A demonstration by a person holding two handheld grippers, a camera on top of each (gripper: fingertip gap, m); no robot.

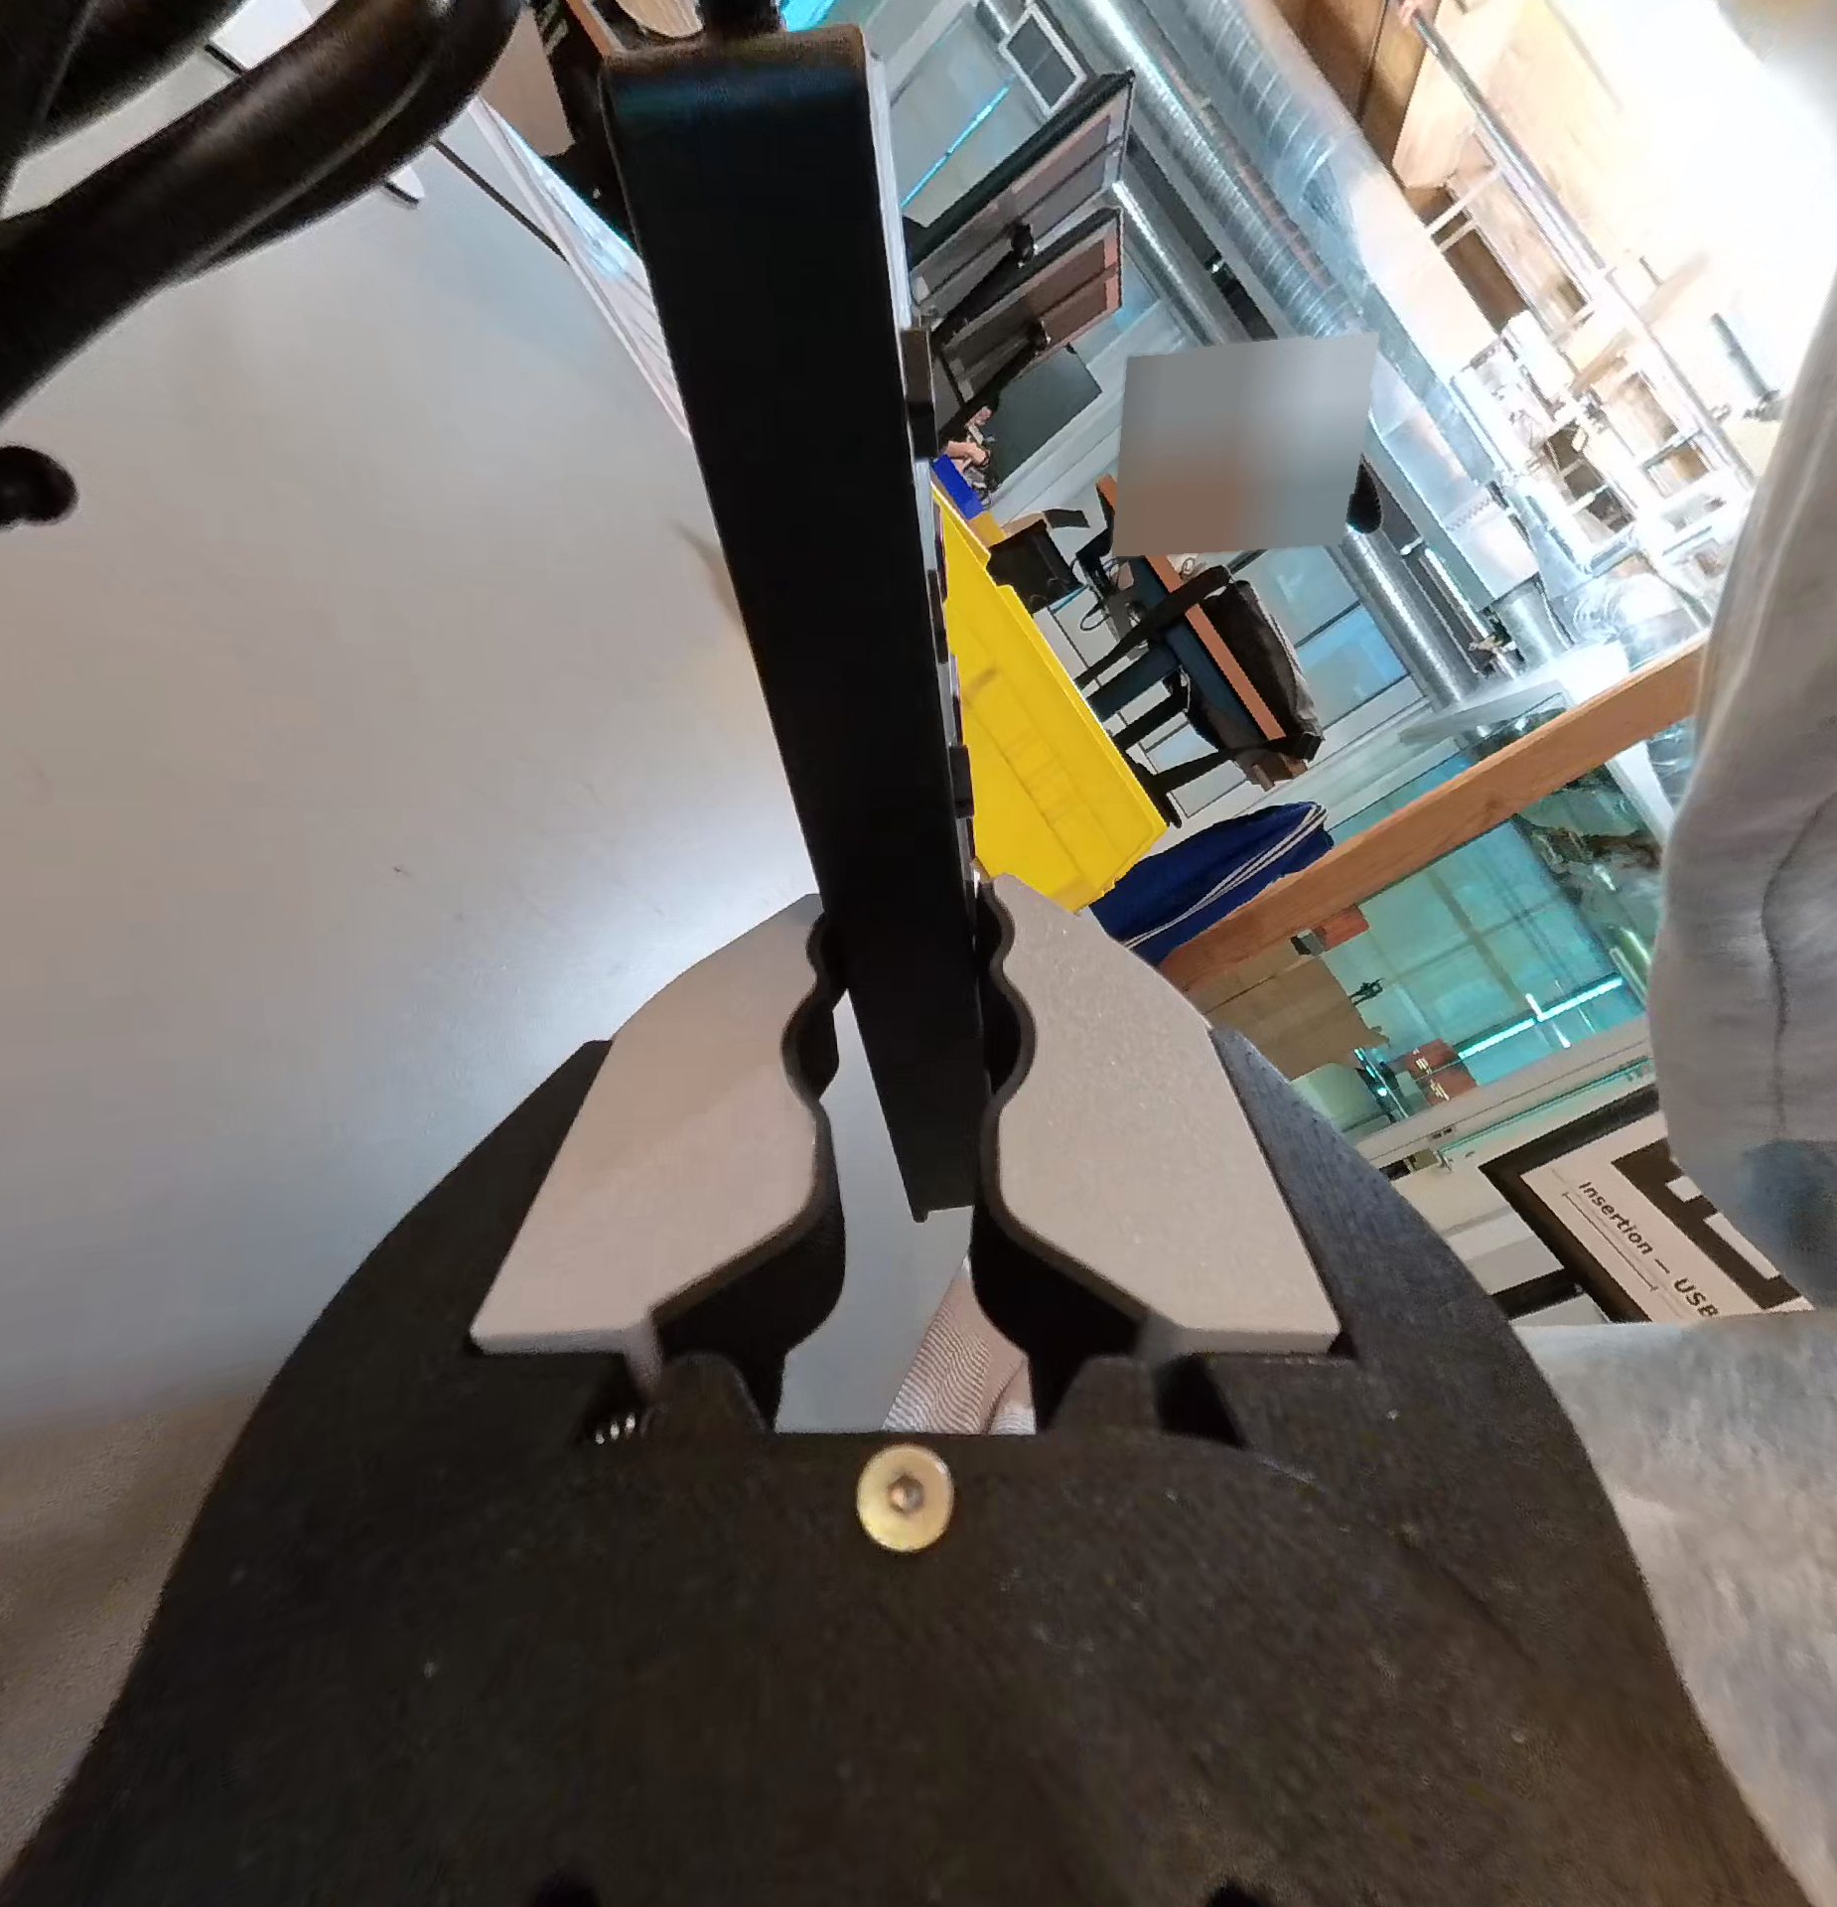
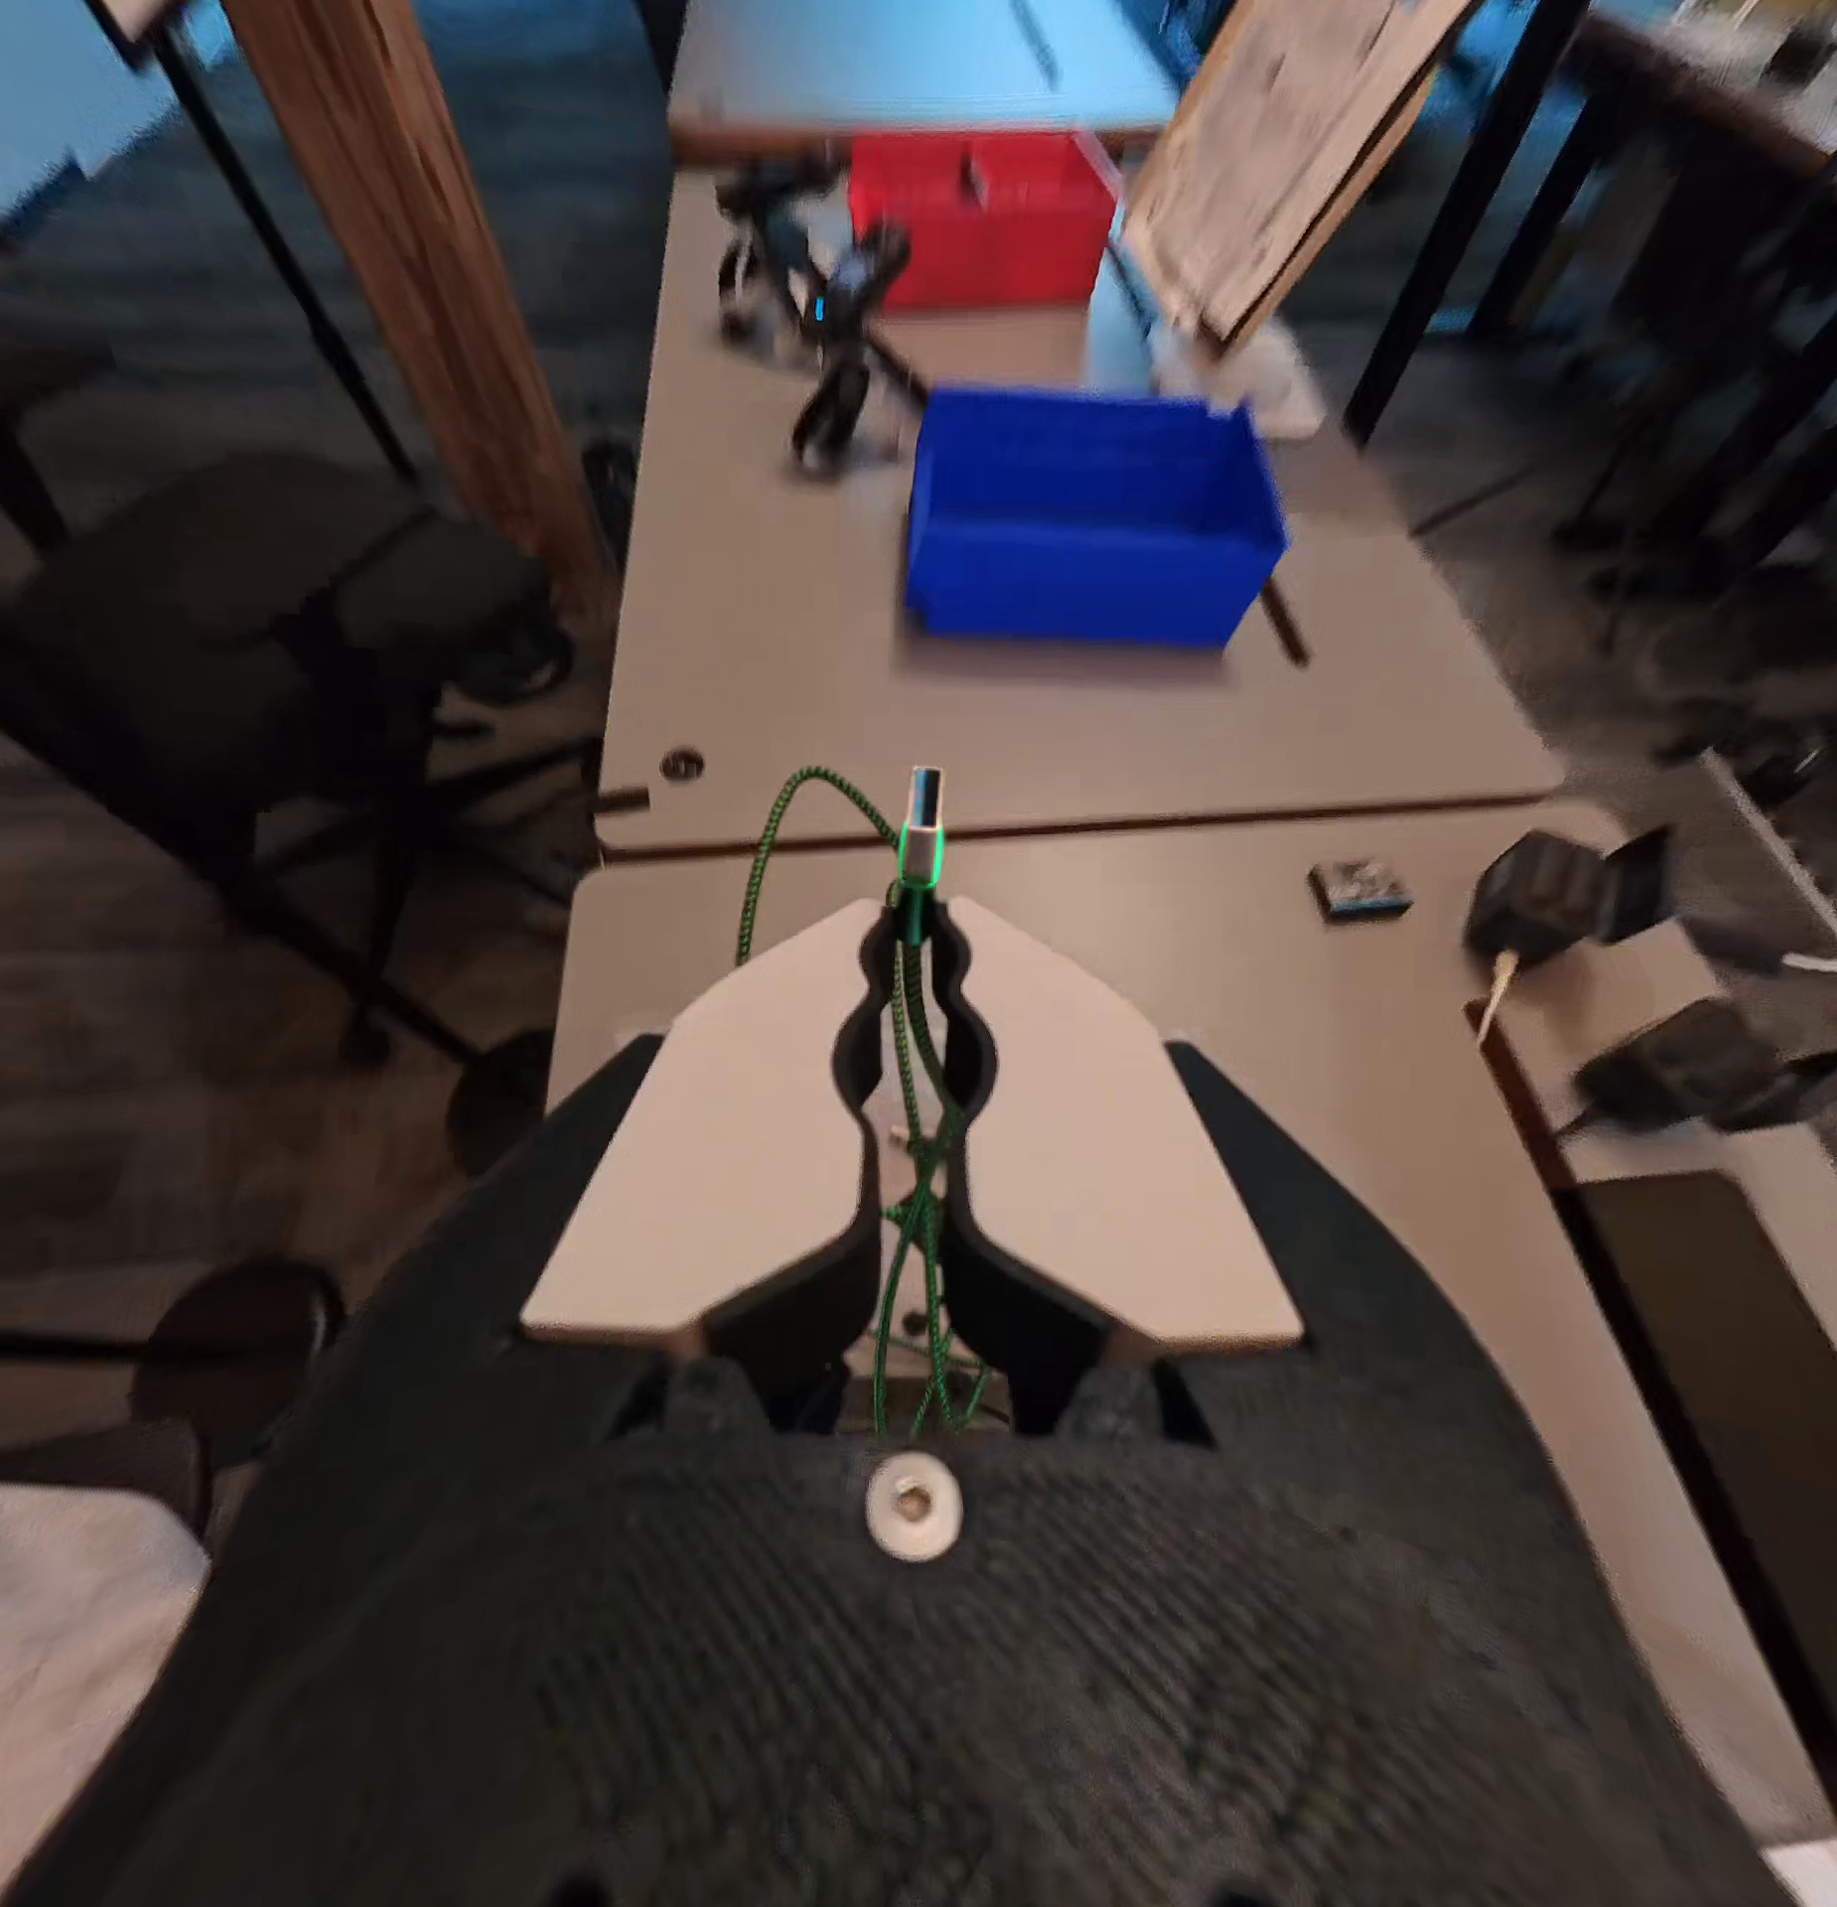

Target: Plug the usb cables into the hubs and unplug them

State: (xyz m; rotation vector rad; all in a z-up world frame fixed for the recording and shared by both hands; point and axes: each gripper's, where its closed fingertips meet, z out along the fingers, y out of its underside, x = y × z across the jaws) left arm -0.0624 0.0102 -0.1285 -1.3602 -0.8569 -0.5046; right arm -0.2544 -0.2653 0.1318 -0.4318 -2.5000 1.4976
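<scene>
My left gripper [image 1: 899,908] is shut on a long black USB hub [image 1: 780,516], held edge-on so that it reaches up and away; its ports and buttons line the right edge. Thick black cables [image 1: 203,155] leave its far end at the top left. My right gripper [image 2: 914,903] is shut on a green braided USB cable [image 2: 909,1032], just behind its silver USB-A plug [image 2: 925,826], which points forward above the grey table [image 2: 1100,980]. The cable loops out to the left and hangs down between the fingers.
In the right wrist view a blue bin [image 2: 1090,516], a red bin [image 2: 981,217] and a bundle of black cables [image 2: 832,310] stand farther off on the table. Black adapters [image 2: 1554,898] lie at right. The left wrist view shows a yellow bin [image 1: 1038,722] and a grey sleeve [image 1: 1781,722]. There is about 40 cm between the tips of the two grippers.
</scene>
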